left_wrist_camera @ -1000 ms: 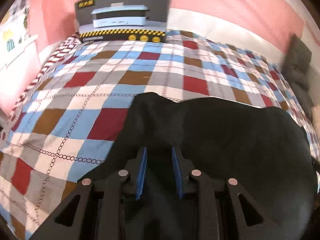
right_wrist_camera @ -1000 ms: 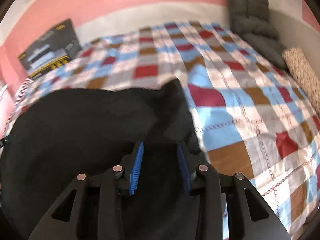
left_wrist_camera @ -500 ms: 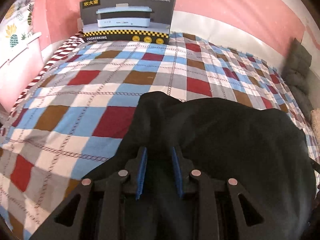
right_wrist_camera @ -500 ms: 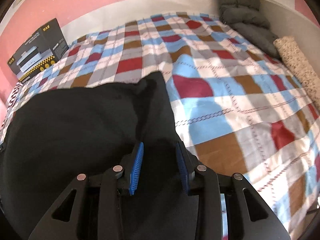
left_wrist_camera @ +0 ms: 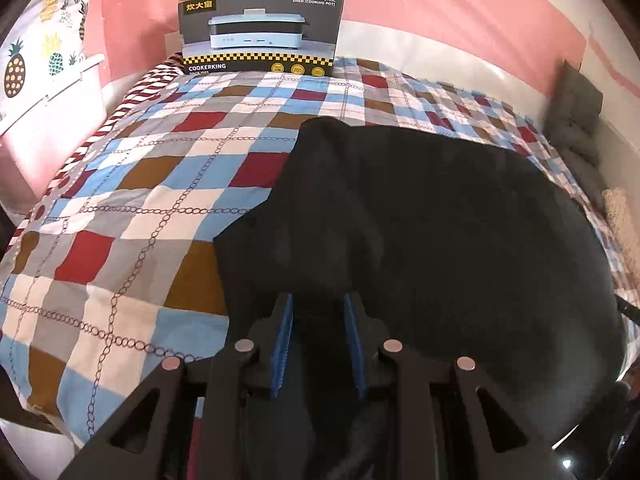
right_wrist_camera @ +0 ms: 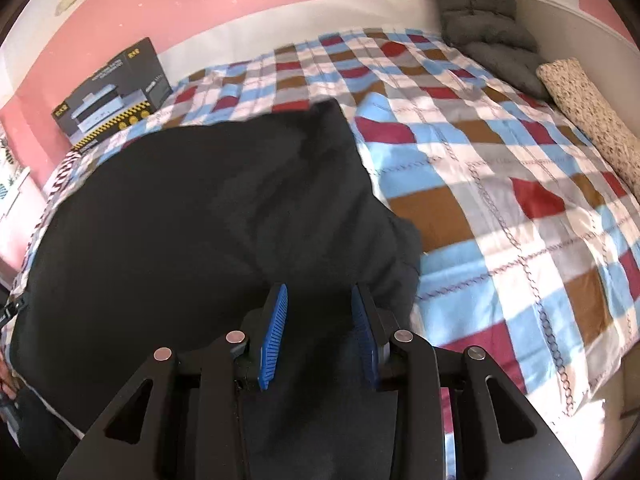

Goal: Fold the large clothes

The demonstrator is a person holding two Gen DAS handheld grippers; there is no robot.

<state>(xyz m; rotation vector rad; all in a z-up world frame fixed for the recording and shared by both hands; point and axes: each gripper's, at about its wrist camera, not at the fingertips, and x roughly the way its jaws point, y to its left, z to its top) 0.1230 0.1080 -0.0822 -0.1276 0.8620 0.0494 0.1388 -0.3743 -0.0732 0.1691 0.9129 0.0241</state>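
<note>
A large black garment [left_wrist_camera: 420,232] lies spread on the checked bedspread [left_wrist_camera: 132,216]; it also shows in the right wrist view [right_wrist_camera: 192,216]. My left gripper [left_wrist_camera: 318,308] is over the garment's near left part, its blue pads apart with black cloth between them. My right gripper [right_wrist_camera: 318,298] is over the garment's near right part, its blue pads apart with black cloth between them. Whether either pinches the cloth is hidden by the dark fabric.
A cooker box [left_wrist_camera: 260,36] stands at the head of the bed against the pink wall, also in the right wrist view [right_wrist_camera: 112,92]. Grey cushions [right_wrist_camera: 484,20] and a patterned bolster [right_wrist_camera: 592,116] lie along the right side.
The garment's far edge has moved further up the bed and lies flatter. Both grippers have shifted with it; their jaws keep about the same gap.
</note>
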